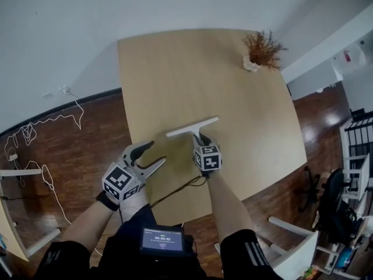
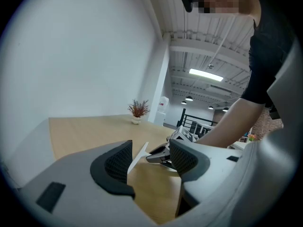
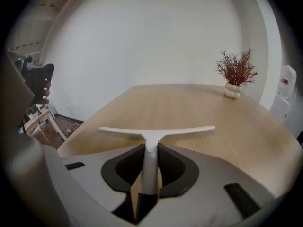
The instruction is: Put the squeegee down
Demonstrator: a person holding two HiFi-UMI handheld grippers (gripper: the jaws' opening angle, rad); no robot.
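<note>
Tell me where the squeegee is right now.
The squeegee is held by its handle in the right claw, over the near middle of the table in the head view, right of the open left claw.

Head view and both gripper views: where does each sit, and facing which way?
Head view: on the person's head, looking steeply down at the light wooden table; left gripper, right gripper and both forearms show.
Left gripper view: rides the left gripper, faces across the table toward the right gripper and right forearm; jaws apart.
Right gripper view: rides the right gripper, faces along the table; jaws shut on the white T-shaped plastic squeegee.
Shared by both gripper views: squeegee and reddish dried plant in a white pot.
</note>
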